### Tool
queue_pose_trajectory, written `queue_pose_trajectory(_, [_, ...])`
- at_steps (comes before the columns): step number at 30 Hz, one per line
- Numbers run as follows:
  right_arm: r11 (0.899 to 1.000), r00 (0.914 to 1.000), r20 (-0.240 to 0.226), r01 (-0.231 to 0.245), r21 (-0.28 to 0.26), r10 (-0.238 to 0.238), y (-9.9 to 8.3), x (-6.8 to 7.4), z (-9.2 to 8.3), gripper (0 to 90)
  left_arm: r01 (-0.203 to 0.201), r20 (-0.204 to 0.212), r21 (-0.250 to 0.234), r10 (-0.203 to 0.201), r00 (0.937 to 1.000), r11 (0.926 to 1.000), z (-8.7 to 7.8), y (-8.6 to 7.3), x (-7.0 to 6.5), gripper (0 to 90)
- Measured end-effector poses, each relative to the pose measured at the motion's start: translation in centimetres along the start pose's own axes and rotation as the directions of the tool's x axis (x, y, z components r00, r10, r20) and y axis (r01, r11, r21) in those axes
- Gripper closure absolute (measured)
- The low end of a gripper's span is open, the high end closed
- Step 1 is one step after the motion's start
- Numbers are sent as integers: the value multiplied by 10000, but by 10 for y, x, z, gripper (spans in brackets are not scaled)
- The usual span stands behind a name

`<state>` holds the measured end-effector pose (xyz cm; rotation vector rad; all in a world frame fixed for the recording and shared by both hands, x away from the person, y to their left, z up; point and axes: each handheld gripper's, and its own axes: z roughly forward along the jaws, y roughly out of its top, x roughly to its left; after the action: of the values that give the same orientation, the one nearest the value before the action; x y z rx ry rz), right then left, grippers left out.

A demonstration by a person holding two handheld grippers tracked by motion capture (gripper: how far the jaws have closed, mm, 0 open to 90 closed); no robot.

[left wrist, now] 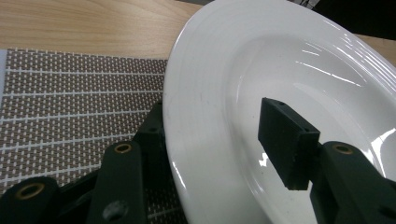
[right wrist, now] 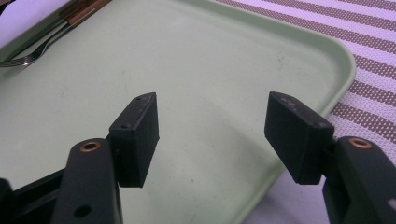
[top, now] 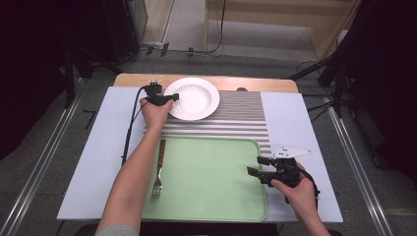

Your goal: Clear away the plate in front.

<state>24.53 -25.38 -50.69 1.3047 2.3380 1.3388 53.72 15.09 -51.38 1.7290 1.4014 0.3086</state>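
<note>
Black claws [top: 173, 98] with brass-ringed screws, trailing black cables; sleeve [top: 118, 230] seemingly grey.

Grey floor [top: 44, 162] (dimly lit) surrounds the wooden table [top: 133, 79].

No legible text, label, brand, number or sign appears on any surface in the three views. The white plate [top: 193, 98], the green tray [top: 211, 172], the fork [top: 158, 169] and the striped mat [top: 241, 120] carry no markings that can be read. The black jaw pads bear no print.
</note>
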Motion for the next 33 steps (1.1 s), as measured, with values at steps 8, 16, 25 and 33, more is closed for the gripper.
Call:
queue_pose_trajectory(8, [10000,10000,-31,-64,-2,64,1,-1,0,345,420,258,401,-431,9987,9983,-2,6,7,597])
queue_pose_trajectory(16, [9997,9998,-49,-211,-113,211,2,-4,0,345,-203,742,324,178,9971,9993,-17,18,-4,675])
queue_pose_trajectory(25, [9999,9999,-66,-101,-65,100,4,-3,1,346,-687,1823,164,646,9811,9975,-31,41,-35,796])
queue_pose_trajectory(33, [9998,9999,-55,-161,-68,161,4,-5,4,345,-1054,1481,240,1007,9838,9941,-37,51,-54,807])
